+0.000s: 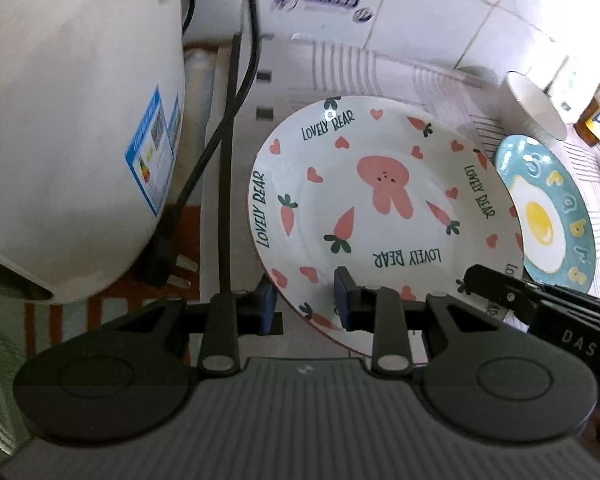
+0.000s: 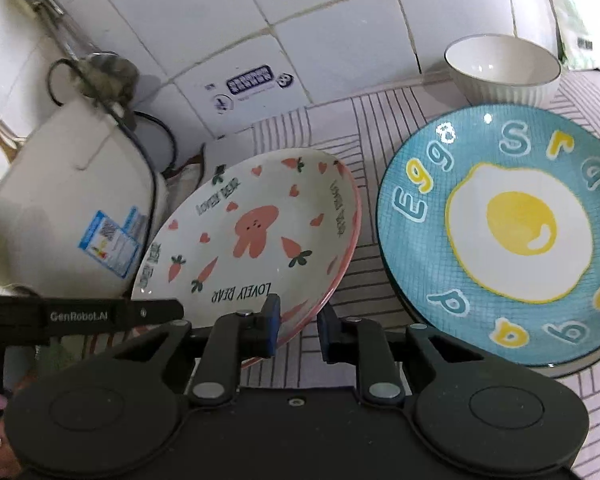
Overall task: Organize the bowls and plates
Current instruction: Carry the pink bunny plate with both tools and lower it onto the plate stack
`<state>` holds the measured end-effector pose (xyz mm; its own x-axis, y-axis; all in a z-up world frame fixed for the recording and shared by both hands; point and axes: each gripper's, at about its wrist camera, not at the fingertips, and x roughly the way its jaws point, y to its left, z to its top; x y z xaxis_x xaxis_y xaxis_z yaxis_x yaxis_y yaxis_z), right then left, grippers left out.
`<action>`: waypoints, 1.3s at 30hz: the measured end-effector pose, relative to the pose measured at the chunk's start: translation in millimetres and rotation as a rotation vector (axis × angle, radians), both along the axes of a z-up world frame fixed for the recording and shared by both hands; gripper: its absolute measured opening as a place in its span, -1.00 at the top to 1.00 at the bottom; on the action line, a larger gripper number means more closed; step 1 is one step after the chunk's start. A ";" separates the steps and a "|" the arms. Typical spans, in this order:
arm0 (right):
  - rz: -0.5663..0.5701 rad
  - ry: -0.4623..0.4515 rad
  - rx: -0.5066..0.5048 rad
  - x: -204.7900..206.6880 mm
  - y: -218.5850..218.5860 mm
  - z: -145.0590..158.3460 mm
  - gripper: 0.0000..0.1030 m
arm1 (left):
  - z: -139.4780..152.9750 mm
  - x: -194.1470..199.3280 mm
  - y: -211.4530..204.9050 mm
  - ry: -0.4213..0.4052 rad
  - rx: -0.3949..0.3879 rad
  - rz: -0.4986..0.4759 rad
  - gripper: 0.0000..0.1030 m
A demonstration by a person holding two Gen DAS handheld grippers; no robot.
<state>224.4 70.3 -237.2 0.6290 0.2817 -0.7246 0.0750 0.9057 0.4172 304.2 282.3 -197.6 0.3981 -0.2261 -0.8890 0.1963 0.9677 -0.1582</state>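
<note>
Left wrist view: left gripper [image 1: 306, 300] is nearly closed, pads pinching the near rim of the bunny plate [image 1: 380, 208]. The right gripper [image 2: 298, 326] is nearly closed too, clamped on that plate's rim further round.

Risks, left to right:
- Rice cooker [image 2: 72, 216] sits just left of the bunny plate, its power cord [image 1: 216, 136] trailing between them. A sideways swing could clip either.
- Both holds are thin rim pinches on glazed ceramic. Uneven lift between hands could twist the plate out; it looks already tilted, its right edge high.
- Egg plate [image 2: 500, 232] lies just right of the bunny plate, ribbed white bowl [image 2: 504, 68] beyond it. A slip would land on crockery.

Pose: both grippers angle steeply down at the bunny plate's near edge, side by side.
</note>
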 end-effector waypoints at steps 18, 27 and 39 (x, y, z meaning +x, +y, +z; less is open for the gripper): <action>-0.149 -0.119 -0.041 -53.7 -55.8 65.5 0.52 | 71.1 -17.8 -73.5 -0.094 -0.040 -0.205 0.44; -0.232 -0.079 -0.031 -69.4 -92.6 59.2 0.49 | 61.3 -14.7 -124.4 -0.058 -0.032 -0.307 0.42; -0.268 -0.039 -0.016 -61.9 -134.9 41.8 0.49 | 36.3 -1.2 -165.4 0.013 -0.051 -0.320 0.42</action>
